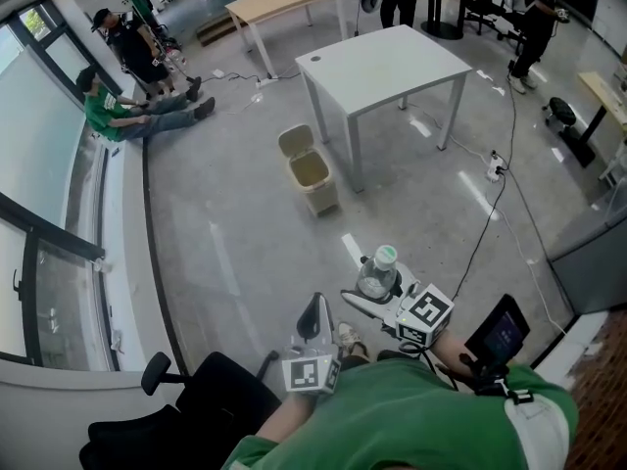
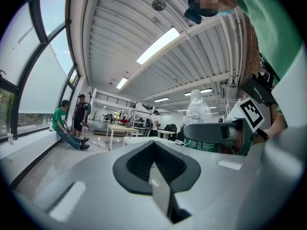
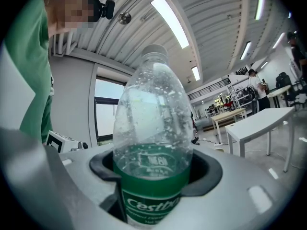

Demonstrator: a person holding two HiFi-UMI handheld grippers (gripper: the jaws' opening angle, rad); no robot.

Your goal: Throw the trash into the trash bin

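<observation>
Bottle [image 3: 153, 128] of clear plastic, with a green label and a pale cap, stands upright in the right tongs [image 3: 153, 178]. The jaws are spread to its width and pinch it at the label band, with the dark pads against both sides. In the head view the bottle [image 1: 377, 272] is held in the air over the grey floor [image 1: 225, 243], close in front of the person's green sleeve [image 1: 392, 419].

The left tongs [image 2: 156, 169] are pressed together with nothing between them. They are held just beside the right tongs, and in the head view the left tongs [image 1: 313, 316] point forward at the left of the bottle.

The trash bin [image 1: 319, 196], a small beige one, stands on the floor well ahead of both tongs, beside a leg of the white table [image 1: 387, 67]. Its lid [image 1: 294, 141] is tipped up and open. The inside shows only a tan lining, and whether anything lies in it I cannot tell.

Further off, by the window [image 1: 39, 116], one person [image 1: 122, 116] sits on the floor and another [image 1: 132, 47] is beside them.
</observation>
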